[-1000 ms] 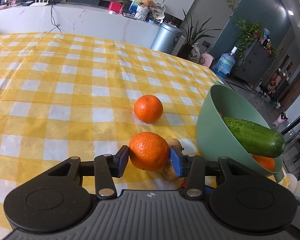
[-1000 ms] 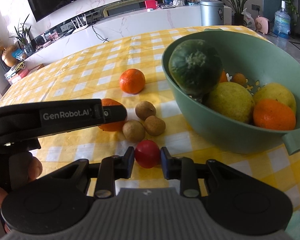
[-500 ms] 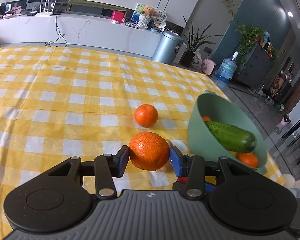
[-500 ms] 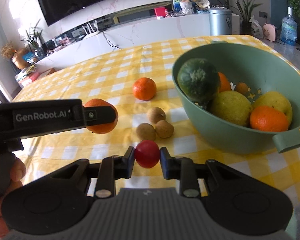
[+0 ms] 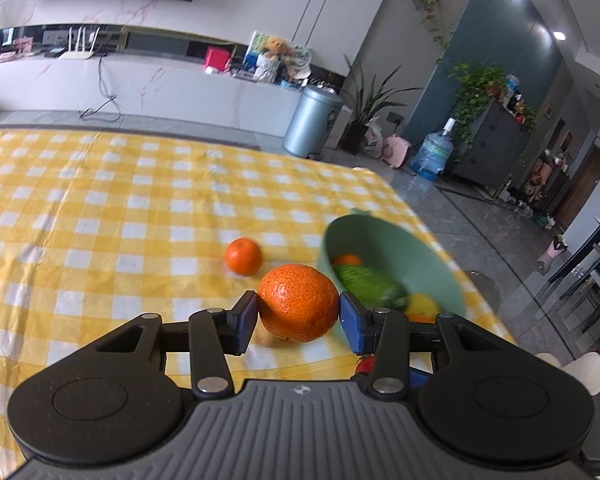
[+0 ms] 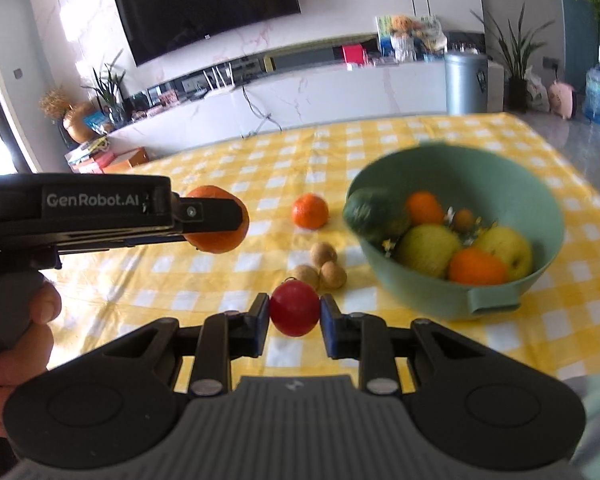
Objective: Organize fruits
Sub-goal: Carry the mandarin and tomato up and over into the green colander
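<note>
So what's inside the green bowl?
The green bowl holds two oranges, a dark green vegetable, two yellow-green fruits and one small brownish fruit. Anything beneath them is covered.

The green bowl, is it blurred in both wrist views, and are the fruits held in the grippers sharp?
Left wrist view: the bowl and its contents are smeared by motion blur, while the orange in the left gripper is crisp. Right wrist view: the bowl's rim is softly blurred, the red fruit in the right gripper fairly sharp. Both views bend straight lines, fisheye style.
</note>
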A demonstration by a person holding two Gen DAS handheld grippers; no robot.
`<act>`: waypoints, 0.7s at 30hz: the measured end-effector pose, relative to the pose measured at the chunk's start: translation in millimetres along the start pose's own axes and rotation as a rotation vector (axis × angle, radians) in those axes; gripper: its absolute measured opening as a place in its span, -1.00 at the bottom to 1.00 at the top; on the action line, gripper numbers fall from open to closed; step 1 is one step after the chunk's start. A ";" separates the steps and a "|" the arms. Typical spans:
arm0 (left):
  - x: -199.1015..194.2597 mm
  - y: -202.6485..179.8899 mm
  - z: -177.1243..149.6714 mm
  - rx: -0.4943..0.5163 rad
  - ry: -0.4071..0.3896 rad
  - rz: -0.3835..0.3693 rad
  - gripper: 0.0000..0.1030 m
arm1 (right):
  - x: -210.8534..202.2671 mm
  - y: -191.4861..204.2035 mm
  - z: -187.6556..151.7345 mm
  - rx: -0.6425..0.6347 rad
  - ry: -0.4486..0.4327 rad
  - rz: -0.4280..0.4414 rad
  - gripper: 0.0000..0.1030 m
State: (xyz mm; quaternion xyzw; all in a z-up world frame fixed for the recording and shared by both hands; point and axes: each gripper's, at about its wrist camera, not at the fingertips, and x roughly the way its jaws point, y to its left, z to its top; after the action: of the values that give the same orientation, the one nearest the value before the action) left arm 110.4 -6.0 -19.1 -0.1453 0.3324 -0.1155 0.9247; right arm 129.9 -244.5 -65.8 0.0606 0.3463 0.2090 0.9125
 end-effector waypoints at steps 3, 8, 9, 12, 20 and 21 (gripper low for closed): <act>-5.9 -16.0 4.9 0.033 -0.013 -0.004 -0.03 | -16.6 -7.2 6.6 0.005 -0.038 -0.004 -0.54; -5.4 -44.1 11.3 0.083 -0.011 -0.018 -0.03 | -37.4 -21.1 17.2 -0.014 -0.086 -0.030 -0.54; -4.6 -49.0 11.4 0.096 -0.009 -0.021 -0.03 | -40.4 -25.2 19.4 -0.019 -0.093 -0.038 -0.54; 1.0 -65.9 14.3 0.135 -0.004 -0.034 -0.03 | -48.2 -36.1 23.1 -0.034 -0.110 -0.067 -0.54; 33.7 -107.0 19.3 0.223 0.049 -0.066 -0.03 | -52.4 -79.2 36.9 -0.079 -0.102 -0.147 -0.54; 39.4 -111.7 20.3 0.236 0.059 -0.070 -0.03 | -50.8 -84.4 38.9 -0.082 -0.097 -0.154 -0.54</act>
State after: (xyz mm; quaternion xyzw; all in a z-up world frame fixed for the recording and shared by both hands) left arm 140.1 -118.4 11.5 -0.0433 0.3381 -0.1902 0.9207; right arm 149.9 -341.1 -27.2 0.0064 0.2965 0.1488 0.9433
